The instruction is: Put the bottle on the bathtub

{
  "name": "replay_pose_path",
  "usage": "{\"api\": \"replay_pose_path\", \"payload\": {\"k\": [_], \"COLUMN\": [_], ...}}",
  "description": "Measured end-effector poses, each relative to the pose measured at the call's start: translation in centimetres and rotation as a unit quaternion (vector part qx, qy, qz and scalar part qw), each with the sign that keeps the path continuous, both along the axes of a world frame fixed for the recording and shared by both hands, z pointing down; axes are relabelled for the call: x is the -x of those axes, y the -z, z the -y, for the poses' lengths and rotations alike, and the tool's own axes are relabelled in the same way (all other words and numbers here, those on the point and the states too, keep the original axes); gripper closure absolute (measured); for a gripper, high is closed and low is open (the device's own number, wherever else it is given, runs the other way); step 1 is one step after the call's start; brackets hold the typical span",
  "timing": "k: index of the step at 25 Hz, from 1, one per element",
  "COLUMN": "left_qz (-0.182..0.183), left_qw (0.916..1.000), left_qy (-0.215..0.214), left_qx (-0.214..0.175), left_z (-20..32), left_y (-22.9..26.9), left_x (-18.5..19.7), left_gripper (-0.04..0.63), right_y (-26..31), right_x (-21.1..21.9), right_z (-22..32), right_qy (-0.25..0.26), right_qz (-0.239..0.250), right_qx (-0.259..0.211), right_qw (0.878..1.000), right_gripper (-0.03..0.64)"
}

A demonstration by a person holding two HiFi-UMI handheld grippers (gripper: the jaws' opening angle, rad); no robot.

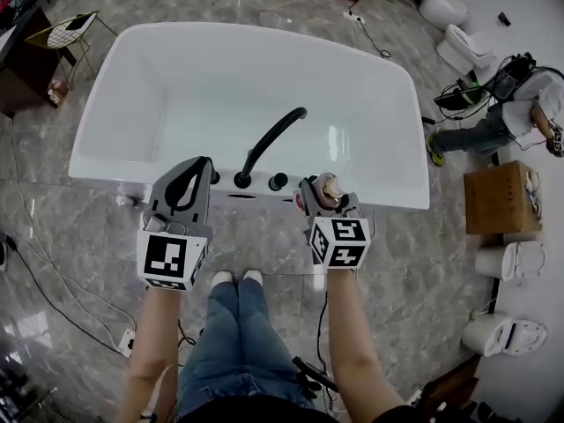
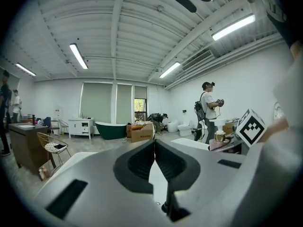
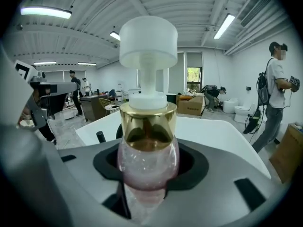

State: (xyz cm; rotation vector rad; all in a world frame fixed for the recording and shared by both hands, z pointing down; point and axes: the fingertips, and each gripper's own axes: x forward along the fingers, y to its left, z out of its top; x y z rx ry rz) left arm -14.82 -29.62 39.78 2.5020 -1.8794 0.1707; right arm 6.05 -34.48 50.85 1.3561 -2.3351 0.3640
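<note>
Bottle placement at the bathtub (image 1: pixel 398 196). The right gripper (image 1: pixel 319 196) has its fingers clamped on the pink lower body of the bottle (image 3: pixel 147 148). The bottle stands upright with its long axis vertical, gold collar and white pump uppermost. It hangs at the bathtub's near rim, just right of the black faucet (image 1: pixel 269 139). The left gripper (image 1: pixel 199 169), fingers pressed together on nothing, waits at the same rim, left of the faucet. The bare ledge lies just beyond the bottle, so lowering likely falls to the right gripper.
</note>
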Motion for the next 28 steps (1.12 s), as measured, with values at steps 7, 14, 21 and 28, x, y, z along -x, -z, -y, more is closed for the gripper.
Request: {"api": "replay_pose_path", "payload": {"k": [7,14,21,28], "left_qz": [0.009,0.009,0.003,0.005], "left_qw": [0.9999,0.9995,0.9986,0.9984], "left_qy": [0.002,0.009,0.013,0.006], "left_qx": [0.014,0.028,0.051,0.057], "left_z": [2.2,3.7,4.3,4.6], "left_y": [-2.5,-4.7,-6.2,-7.0], "left_x": [-1.2,-0.8,-0.1,0.0], "left_gripper": [0.583,0.583,0.583,0.583], "right_y": [-5.4,-9.4,-12.5,-14.2], "right_x": [-0.3,-0.1,0.4,0.3], "right_z": [4.0,6.8,7.6,7.7], "right_qy": [-0.018,-0.039,-0.055,-0.069], "right_qz": [0.003,0.003,0.0,0.007], "right_qx": [0.025,0.032,0.037,0.016], "right_qw": [1.0,0.999,0.998,0.997], "right_gripper": [0.4,0.4,0.4,0.4]}}
